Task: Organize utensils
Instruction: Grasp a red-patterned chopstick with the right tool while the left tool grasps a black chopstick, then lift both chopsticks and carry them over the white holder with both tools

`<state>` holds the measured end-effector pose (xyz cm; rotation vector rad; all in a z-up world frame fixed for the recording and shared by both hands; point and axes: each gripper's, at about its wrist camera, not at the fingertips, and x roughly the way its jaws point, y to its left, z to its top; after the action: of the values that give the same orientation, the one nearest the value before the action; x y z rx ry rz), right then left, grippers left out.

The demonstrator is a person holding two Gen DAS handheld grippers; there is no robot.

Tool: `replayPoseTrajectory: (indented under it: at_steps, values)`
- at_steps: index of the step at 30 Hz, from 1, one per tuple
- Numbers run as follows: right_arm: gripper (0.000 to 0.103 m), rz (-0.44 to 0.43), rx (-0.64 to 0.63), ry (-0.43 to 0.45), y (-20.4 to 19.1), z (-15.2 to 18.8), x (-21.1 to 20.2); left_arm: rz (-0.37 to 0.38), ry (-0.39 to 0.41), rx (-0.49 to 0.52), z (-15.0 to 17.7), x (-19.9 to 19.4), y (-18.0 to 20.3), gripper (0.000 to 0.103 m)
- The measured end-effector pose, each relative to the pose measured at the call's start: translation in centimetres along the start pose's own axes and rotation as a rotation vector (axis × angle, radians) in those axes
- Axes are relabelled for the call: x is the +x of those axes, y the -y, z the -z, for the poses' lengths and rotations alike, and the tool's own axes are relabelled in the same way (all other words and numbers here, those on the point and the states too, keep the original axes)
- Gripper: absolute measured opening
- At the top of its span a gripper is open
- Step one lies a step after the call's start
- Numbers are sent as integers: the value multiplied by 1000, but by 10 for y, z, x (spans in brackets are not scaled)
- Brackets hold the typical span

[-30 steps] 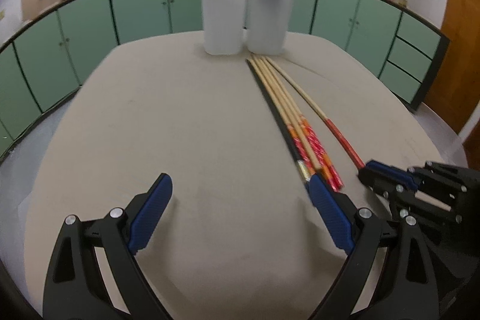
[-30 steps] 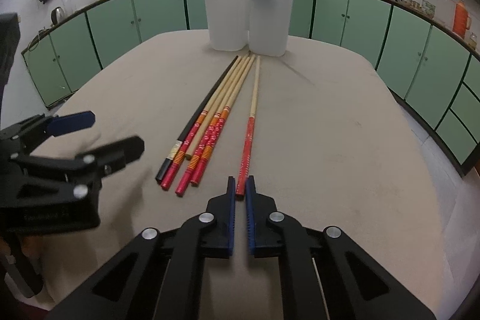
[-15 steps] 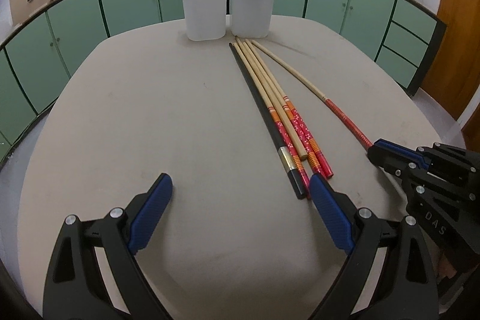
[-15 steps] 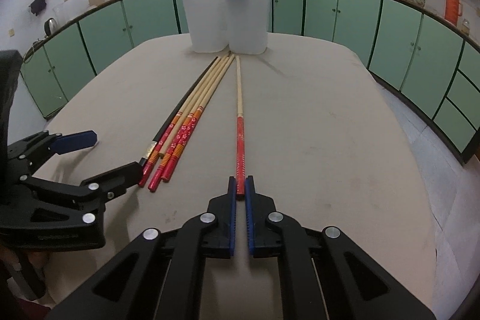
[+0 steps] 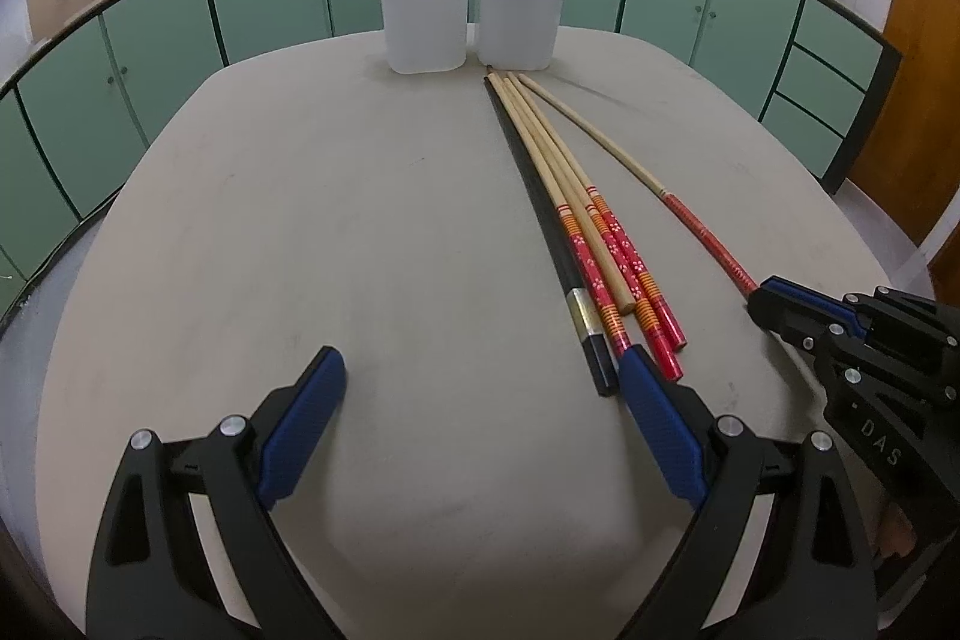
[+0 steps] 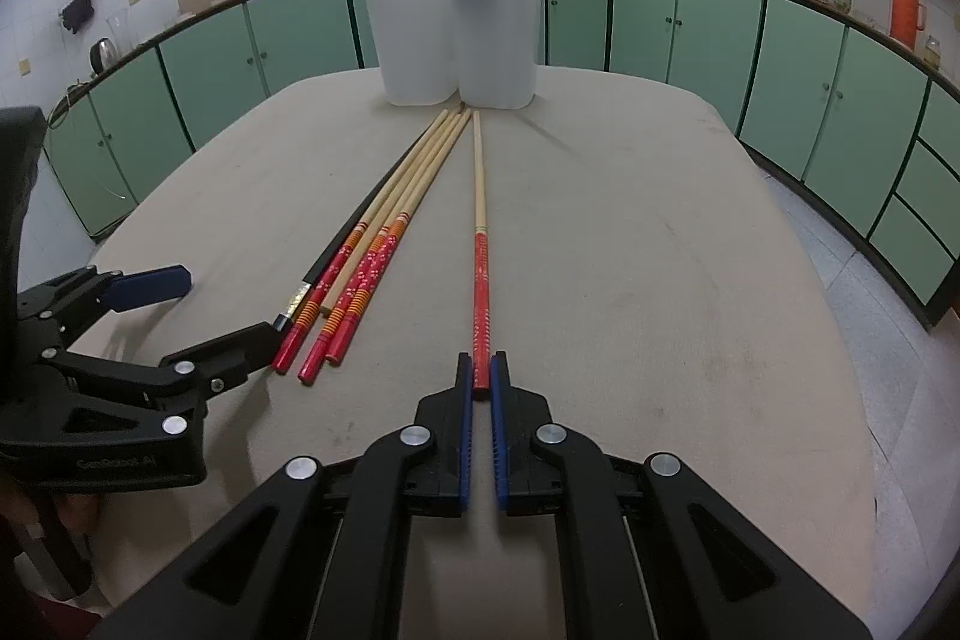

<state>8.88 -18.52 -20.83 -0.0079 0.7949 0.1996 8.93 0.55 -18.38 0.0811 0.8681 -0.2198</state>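
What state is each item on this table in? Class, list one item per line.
right gripper: shut on the single red-ended chopstick.
single red-ended chopstick: lying flat, apart from the bundle.
left gripper: open, empty.
chopstick bundle: lying flat, side by side.
white holder: upright, utensils standing inside.

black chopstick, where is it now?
In the left wrist view the black chopstick lies on the table, leftmost of the bundle, its near end by the left gripper's right finger.
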Motion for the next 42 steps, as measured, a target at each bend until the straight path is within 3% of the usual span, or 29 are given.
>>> replayPoseTrajectory:
  at_steps: [5,9,14,17,20,22,24,30,42]
  values:
    - [6,0,0,0,0,0,0,-39,7,-21,0,-2,-6,89]
    - [6,0,0,1,0,0,0,-34,-4,-26,0,-1,-6,78]
    - [7,-2,2,1,0,0,1,-32,1,-15,1,-1,-1,74]
    - [7,0,1,1,0,0,2,-25,9,-15,2,-2,2,64]
    - [6,-1,2,3,0,1,1,-15,24,-9,2,-4,5,45]
    - [6,-9,9,4,1,0,1,-4,31,-16,3,-5,5,19]
    - [6,-14,14,6,2,0,1,26,25,-32,2,-5,3,6]
    - [6,-20,16,46,5,-6,-13,27,47,-37,-1,-15,1,6]
    - [6,-14,-46,238,10,-57,-81,-21,266,9,-45,-96,-1,6]
